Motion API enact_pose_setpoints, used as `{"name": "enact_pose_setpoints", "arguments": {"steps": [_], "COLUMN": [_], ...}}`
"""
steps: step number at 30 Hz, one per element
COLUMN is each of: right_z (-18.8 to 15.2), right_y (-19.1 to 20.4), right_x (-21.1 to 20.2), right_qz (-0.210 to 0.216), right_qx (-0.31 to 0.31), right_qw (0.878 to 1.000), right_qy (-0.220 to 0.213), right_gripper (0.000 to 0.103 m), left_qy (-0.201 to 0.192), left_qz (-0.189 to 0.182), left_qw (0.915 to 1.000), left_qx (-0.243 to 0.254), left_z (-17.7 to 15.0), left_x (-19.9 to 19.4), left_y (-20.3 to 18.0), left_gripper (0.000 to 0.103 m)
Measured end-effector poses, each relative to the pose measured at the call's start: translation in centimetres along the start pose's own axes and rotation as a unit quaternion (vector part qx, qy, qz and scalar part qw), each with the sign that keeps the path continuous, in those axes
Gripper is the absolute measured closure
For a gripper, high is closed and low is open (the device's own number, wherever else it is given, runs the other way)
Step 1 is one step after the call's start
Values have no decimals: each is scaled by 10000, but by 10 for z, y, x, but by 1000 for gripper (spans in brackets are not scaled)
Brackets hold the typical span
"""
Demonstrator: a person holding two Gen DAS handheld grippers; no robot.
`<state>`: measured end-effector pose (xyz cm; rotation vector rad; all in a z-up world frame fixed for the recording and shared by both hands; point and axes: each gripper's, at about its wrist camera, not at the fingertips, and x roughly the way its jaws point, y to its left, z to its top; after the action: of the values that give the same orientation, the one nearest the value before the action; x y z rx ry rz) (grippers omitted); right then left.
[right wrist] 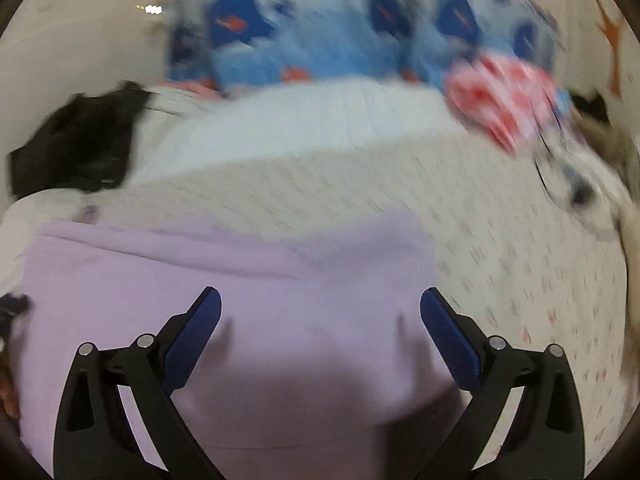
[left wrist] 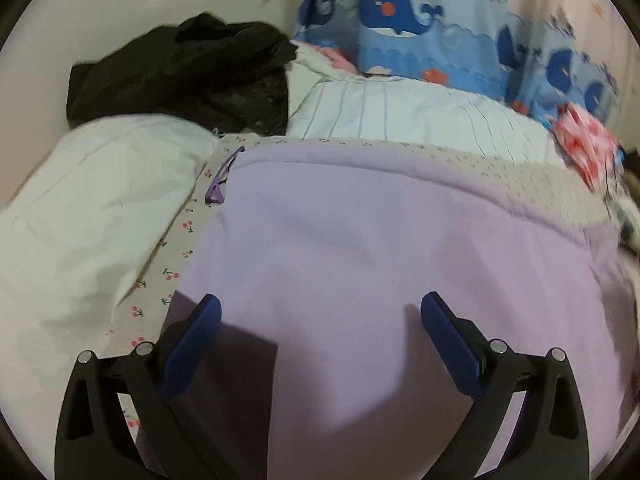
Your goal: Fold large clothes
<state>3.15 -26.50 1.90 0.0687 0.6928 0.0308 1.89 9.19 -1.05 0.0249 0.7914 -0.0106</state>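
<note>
Both grippers hang over the lilac garment (left wrist: 360, 248) with their blue-padded fingers spread wide and nothing between them. The left gripper (left wrist: 320, 316) sits low in the middle of its frame, above the smooth lilac cloth, and the right gripper (right wrist: 320, 312) does the same in its own, much blurrier view. The garment lies flat on the bed, over a cherry-print sheet (left wrist: 176, 256) that shows as a strip along its left side and across the top. In the right view the lilac cloth fills the lower left of the frame and its far right corner ends near the middle, with bare sheet beyond.

A short purple cord or loop (left wrist: 220, 184) lies at the garment's upper-left corner. A white pillow (left wrist: 80, 216) fills the left of the frame, a black bag or jacket (left wrist: 180, 76) sits upper left, and a whale-print curtain (left wrist: 420, 24) hangs at the top.

To my eye the next fold has yet to be gripped. It would go best if each gripper came down on an edge or corner, not the flat middle, where the fingers would only bunch the cloth. Both should pinch all layers and lift together so the fold line stays straight. That loose cord might snag or trail out.
</note>
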Motion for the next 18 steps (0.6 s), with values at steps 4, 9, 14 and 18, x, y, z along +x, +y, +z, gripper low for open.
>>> {"name": "enact_pose_setpoints", "arguments": {"steps": [4,9,14,18], "right_z": [29,16,-7,-4], "right_y": [70,133,130,114], "right_x": [4,89,127,99], "right_qz": [540,363,493,658], "right_qx": [-481,-778,-646,-553], "right_qw": [9974,9924,9872,9862], "right_qy": [-37,877,1372,1416], "right_gripper": [7,7,6,6], "left_qy": [-89,-195,-166,-145], "left_qz": [-62,-52,-124,-96], "left_qw": [9994,9979,9980,9979], "left_qx": [319,611,590,629], "left_z": [-9,-14,-14,-15], "left_x": [-14,-22,-22,-22], "left_y": [-8,-12,-8,-8], "left_gripper": [7,7,7,7]}}
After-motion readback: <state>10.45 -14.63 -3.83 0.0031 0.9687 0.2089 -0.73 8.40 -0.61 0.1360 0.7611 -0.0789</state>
